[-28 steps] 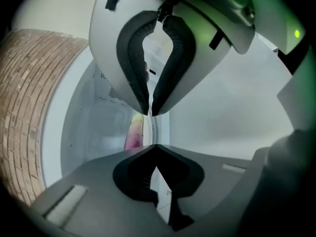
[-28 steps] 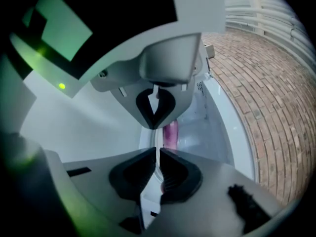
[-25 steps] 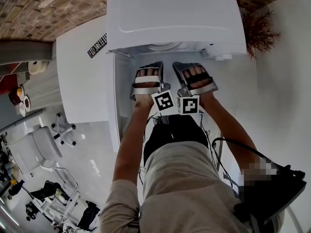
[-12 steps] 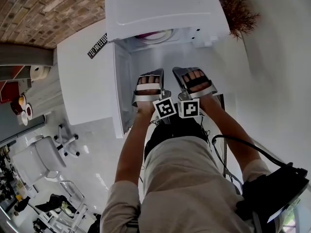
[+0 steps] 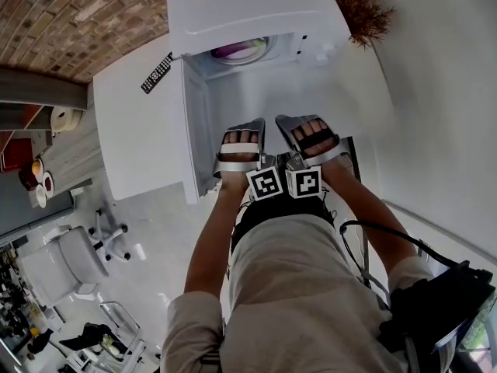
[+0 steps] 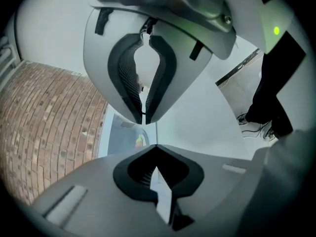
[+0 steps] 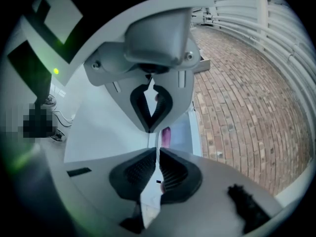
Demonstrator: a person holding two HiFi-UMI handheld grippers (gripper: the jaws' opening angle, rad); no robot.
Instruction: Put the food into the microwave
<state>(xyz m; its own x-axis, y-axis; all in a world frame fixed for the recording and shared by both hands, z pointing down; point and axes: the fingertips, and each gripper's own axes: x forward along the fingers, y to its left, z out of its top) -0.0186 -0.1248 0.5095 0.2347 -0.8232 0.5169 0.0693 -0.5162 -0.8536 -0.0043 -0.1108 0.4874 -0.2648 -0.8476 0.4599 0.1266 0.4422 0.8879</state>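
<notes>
head view looks down; gripper views face the microwave (image 5: 248, 10).

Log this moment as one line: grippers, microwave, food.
left gripper: shut, empty | right gripper: shut, empty | microwave: door open | plate of food: inside microwave

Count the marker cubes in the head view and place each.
2. One marker cube rides on the left gripper, the other on the right gripper, side by side before the microwave. None seems hidden.
</notes>
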